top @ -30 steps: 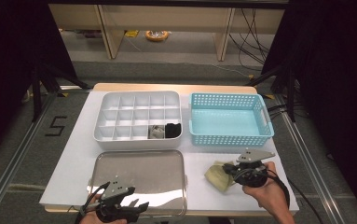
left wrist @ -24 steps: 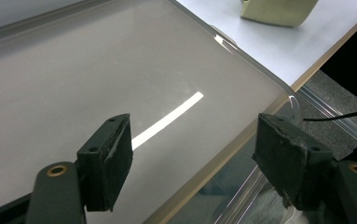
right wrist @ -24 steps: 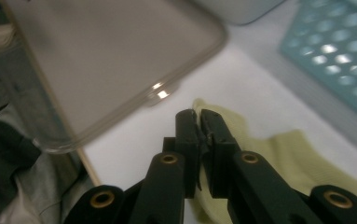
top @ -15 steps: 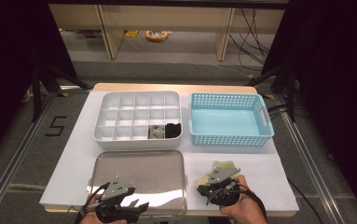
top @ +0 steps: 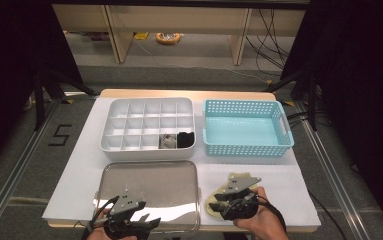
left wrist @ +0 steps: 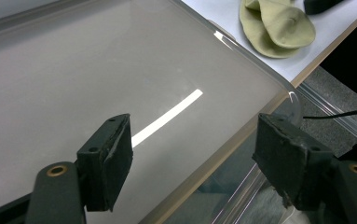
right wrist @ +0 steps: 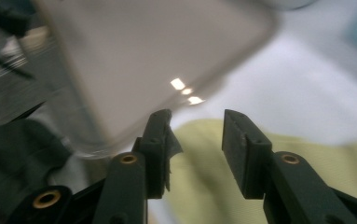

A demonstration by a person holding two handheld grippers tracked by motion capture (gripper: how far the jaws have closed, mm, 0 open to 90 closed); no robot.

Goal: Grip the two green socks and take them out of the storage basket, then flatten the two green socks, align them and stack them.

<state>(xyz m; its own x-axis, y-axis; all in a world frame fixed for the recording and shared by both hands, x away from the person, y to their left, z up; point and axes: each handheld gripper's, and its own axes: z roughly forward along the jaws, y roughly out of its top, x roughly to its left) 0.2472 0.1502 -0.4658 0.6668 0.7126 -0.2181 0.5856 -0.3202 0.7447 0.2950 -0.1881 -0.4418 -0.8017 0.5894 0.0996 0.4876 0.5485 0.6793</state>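
While its jaws gape, right tool (top: 218, 204) hovers over the yellow cloth (top: 213, 206).

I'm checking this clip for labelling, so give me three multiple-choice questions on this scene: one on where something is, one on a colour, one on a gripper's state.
1. Where does the pale yellow-green sock lie?
A. in the blue basket
B. on the white mat, right of the metal tray
C. in the divided box

2. What colour is the basket?
A. light blue
B. red
C. black

3. How stand the left gripper's jaws?
A. shut on the sock
B. shut on the tray rim
C. wide open over the metal tray

Answers: 1 B, the high view shows the sock beside the tray; 2 A, its walls are light blue; 3 C, an empty gap shows between them.
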